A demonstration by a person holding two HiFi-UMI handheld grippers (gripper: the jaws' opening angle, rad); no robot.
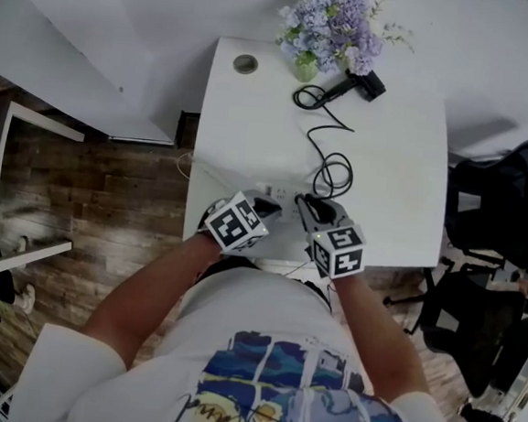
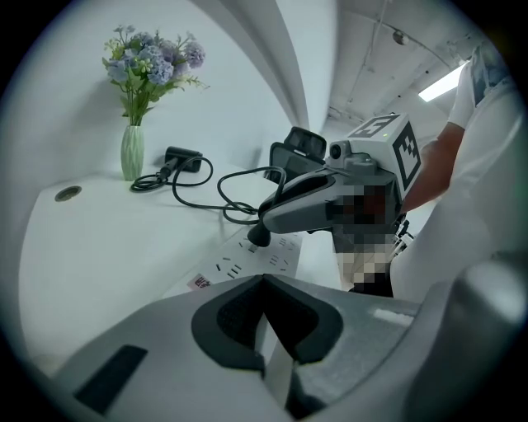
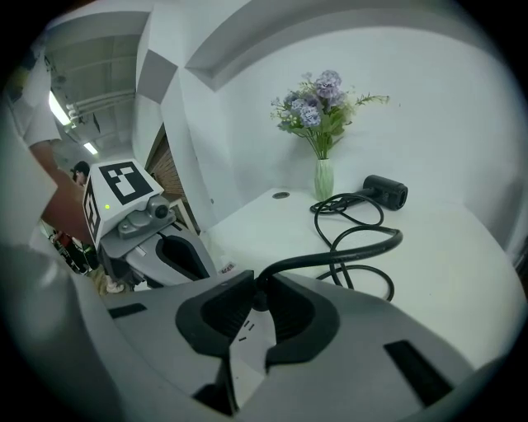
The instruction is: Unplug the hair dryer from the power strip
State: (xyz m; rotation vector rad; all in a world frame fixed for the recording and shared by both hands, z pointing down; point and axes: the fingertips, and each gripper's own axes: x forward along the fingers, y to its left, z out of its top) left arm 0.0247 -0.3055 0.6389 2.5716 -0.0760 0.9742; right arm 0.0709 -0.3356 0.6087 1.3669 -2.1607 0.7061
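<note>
Table (image 1: 387, 170) straight ahead of you. Power strip (image 2: 247, 262) along its near edge, under your grippers. Plug (image 2: 260, 236) seated in the strip, between the jaws of your right gripper (image 3: 260, 290). Your left gripper (image 2: 262, 284) is just left of it, over the strip's left end. Cord (image 3: 332, 254) loops back across the tabletop to the hair dryer (image 1: 365, 84) at the far edge. Vase of flowers (image 1: 306, 64) just left of the dryer; round port (image 1: 246, 63) at the far left corner. Chair (image 1: 500, 194) off the table's right side.

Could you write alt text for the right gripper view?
The right gripper is clamped on a black plug in a white power strip. Its cord loops across the white table to a hair dryer beside a vase of purple flowers.
</note>
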